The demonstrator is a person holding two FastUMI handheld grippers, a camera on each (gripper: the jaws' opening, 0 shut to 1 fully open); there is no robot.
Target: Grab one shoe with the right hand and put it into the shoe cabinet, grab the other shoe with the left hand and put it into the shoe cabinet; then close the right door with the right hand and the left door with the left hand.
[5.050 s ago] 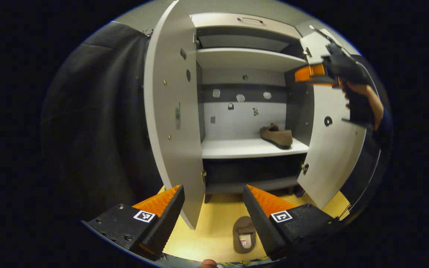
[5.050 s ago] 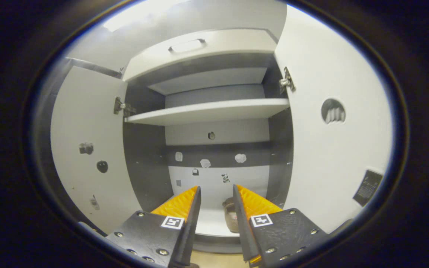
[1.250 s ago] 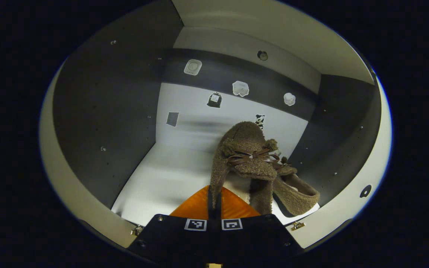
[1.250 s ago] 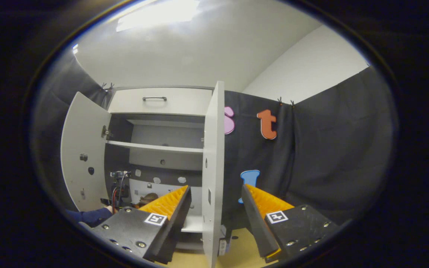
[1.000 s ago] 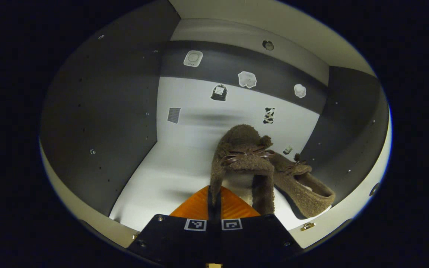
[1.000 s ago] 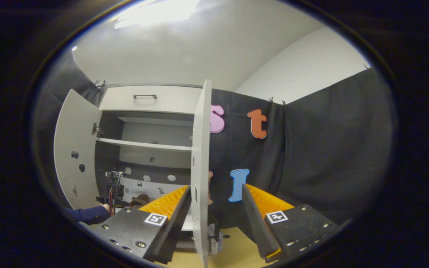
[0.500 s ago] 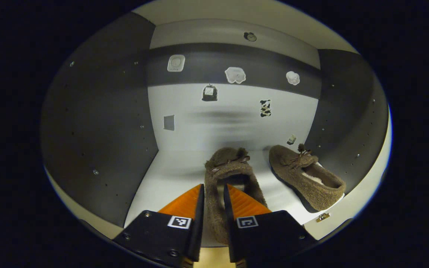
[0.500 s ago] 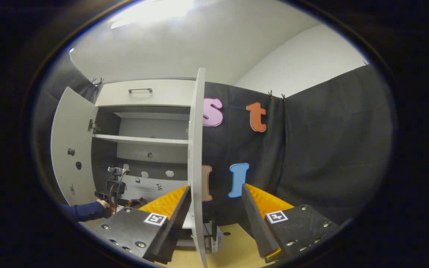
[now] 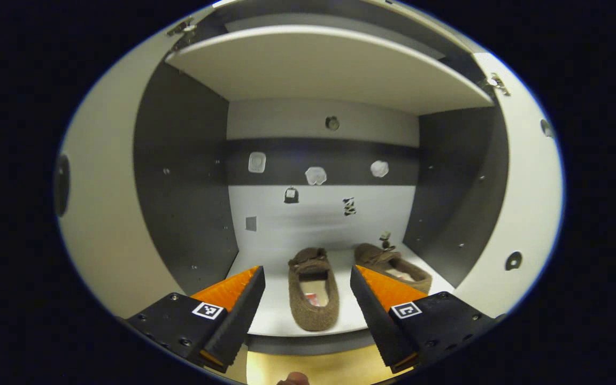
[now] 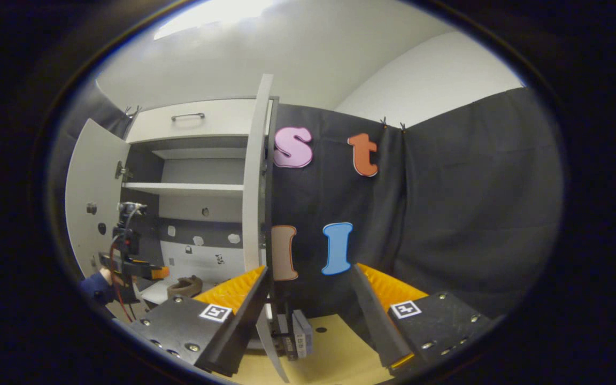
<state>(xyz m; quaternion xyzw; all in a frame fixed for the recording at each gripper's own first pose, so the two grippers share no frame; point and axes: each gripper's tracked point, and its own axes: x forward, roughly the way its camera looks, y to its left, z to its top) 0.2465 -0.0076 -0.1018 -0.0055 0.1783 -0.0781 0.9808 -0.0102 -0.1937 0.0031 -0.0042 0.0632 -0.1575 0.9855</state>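
- In the left gripper view the left gripper (image 9: 305,299) has its fingers wide apart with nothing between them; it hangs just in front of the open shoe cabinet (image 9: 179,176)
- Two fuzzy brown shoes sit on the white lower shelf (image 9: 273,315) inside; the near shoe (image 9: 312,289) points straight to the back, with its heel close to the shelf's front edge; the other shoe (image 9: 391,263) lies just beside it on the right, turned a bit, close to the dark right wall
- The inside of the cabinet has dark grey side walls and a white back with a dark band across it; small stickers (image 9: 316,175) dot the back; a white upper shelf (image 9: 318,69) runs above
- The left door (image 9: 99,214) and the right door (image 9: 527,198) both stand open at the sides
- In the right gripper view the right gripper (image 10: 308,310) has its fingers apart too, holding nothing; the thin edge of the open right door (image 10: 254,203) stands between them, a bit farther off
- In that view the cabinet is on the left, with a drawer and handle (image 10: 187,115) on top; one brown shoe (image 10: 184,286) shows on the shelf; the left gripper (image 10: 142,270) is in front of it, held by a hand with a blue sleeve (image 10: 94,289)
- The floor (image 10: 335,347) is light yellow wood; black cloth (image 10: 447,214) covers the booth wall on the right; the room wall above it is white
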